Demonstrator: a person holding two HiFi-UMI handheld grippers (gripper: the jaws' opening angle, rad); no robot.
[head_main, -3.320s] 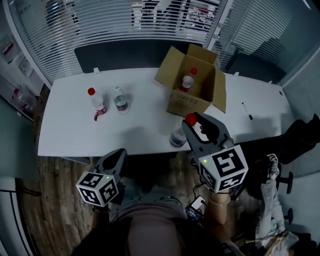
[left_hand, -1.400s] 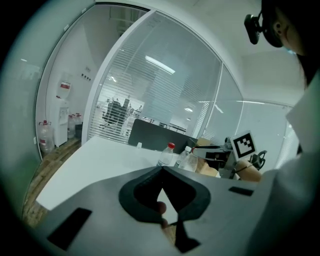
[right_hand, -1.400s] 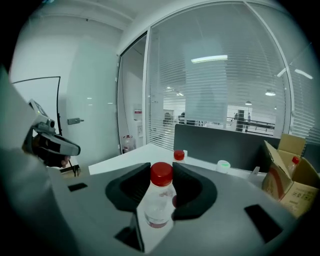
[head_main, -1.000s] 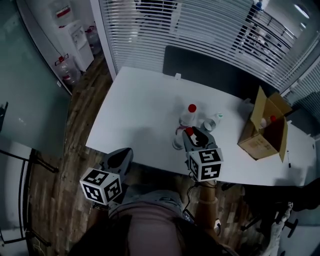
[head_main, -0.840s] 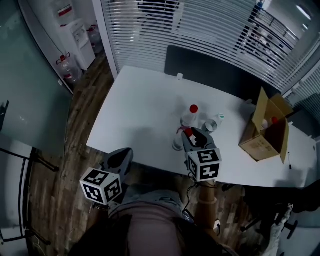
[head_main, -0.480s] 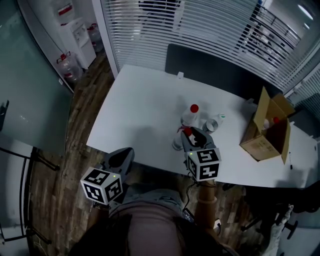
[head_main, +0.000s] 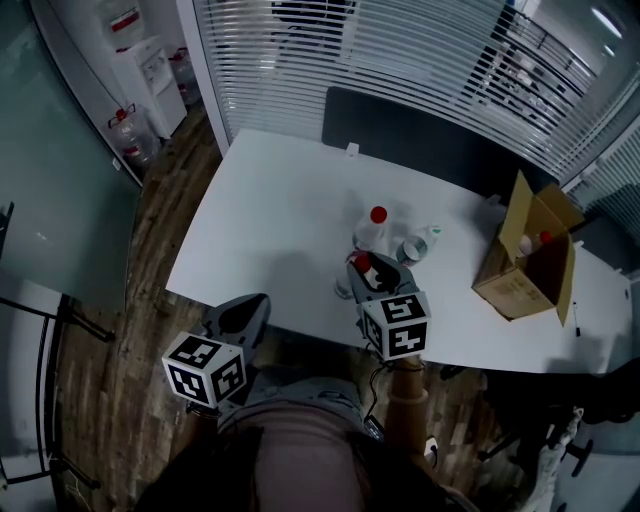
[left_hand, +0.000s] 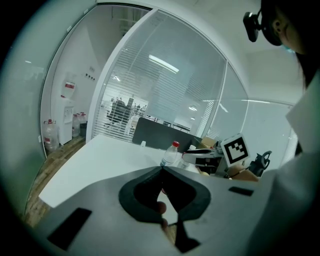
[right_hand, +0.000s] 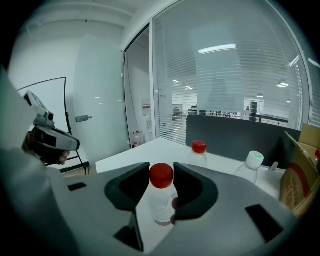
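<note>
The right tongs grip a red-capped bottle, held upright near the front edge of the white worktop. A second bottle and a green-capped bottle stand just beside it. The left tongs are closed on nothing, below the worktop's edge.

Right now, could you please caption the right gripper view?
Right tool gripping a red-capped bottle; two more bottles stand on the white table behind.
</note>
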